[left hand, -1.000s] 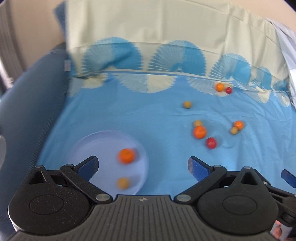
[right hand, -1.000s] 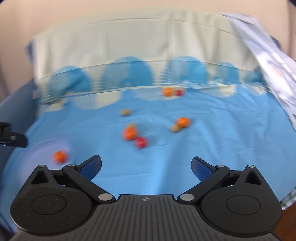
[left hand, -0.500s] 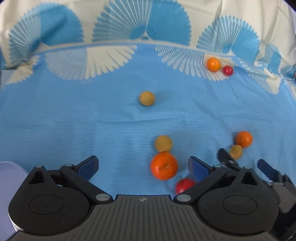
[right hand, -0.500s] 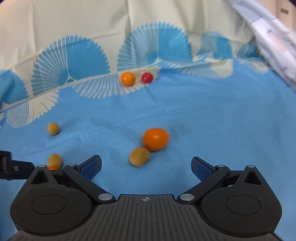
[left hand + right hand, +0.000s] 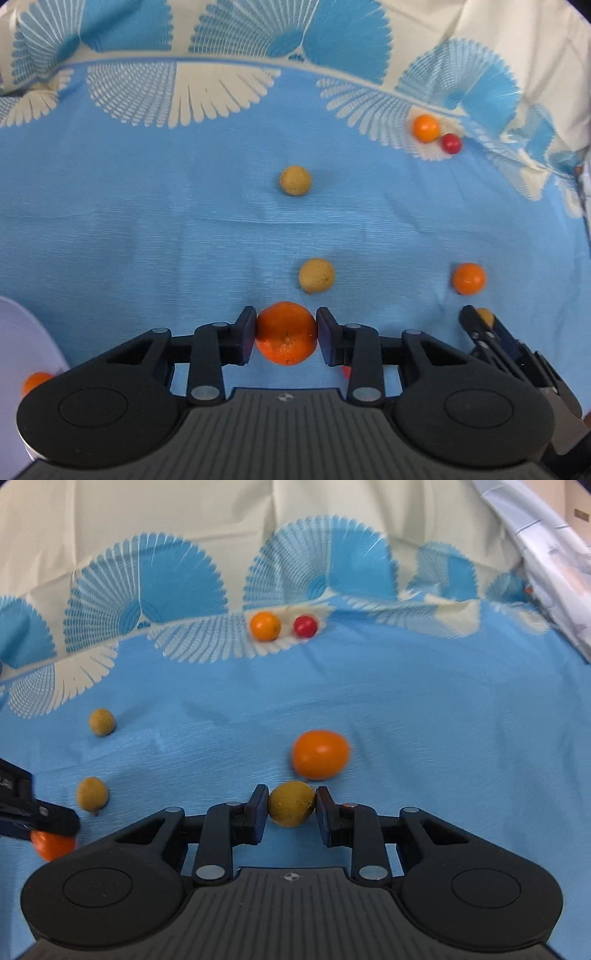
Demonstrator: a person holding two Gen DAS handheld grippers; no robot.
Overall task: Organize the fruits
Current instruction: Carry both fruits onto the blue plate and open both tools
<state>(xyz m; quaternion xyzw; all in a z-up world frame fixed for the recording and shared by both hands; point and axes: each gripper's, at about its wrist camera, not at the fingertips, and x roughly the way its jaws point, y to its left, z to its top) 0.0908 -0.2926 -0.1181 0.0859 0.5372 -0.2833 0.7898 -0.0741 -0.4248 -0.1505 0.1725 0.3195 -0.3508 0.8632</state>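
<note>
My left gripper [image 5: 286,334] is shut on a large orange [image 5: 286,332] that rests on the blue cloth [image 5: 147,221]. My right gripper [image 5: 290,805] is shut on a yellow-brown fruit [image 5: 291,803], also on the cloth [image 5: 443,720]; it shows at the right of the left wrist view [image 5: 480,325]. Loose on the cloth are two tan fruits [image 5: 295,180] [image 5: 316,275], an orange [image 5: 468,278], and a far orange [image 5: 426,127] beside a red fruit [image 5: 451,143]. In the right wrist view an orange [image 5: 320,754] lies just beyond my fingers.
A pale plate [image 5: 26,332] sits at the left edge with an orange fruit [image 5: 35,382] on it. A red fruit [image 5: 346,371] is mostly hidden behind my left gripper's right finger. Patterned fabric rises at the back [image 5: 184,535]. A crumpled sheet [image 5: 546,554] lies at the right.
Both grippers moved forward and down to the fruits and closed, the left on the large orange, the right on the yellow-brown fruit. The plate slid to the left edge of view.
</note>
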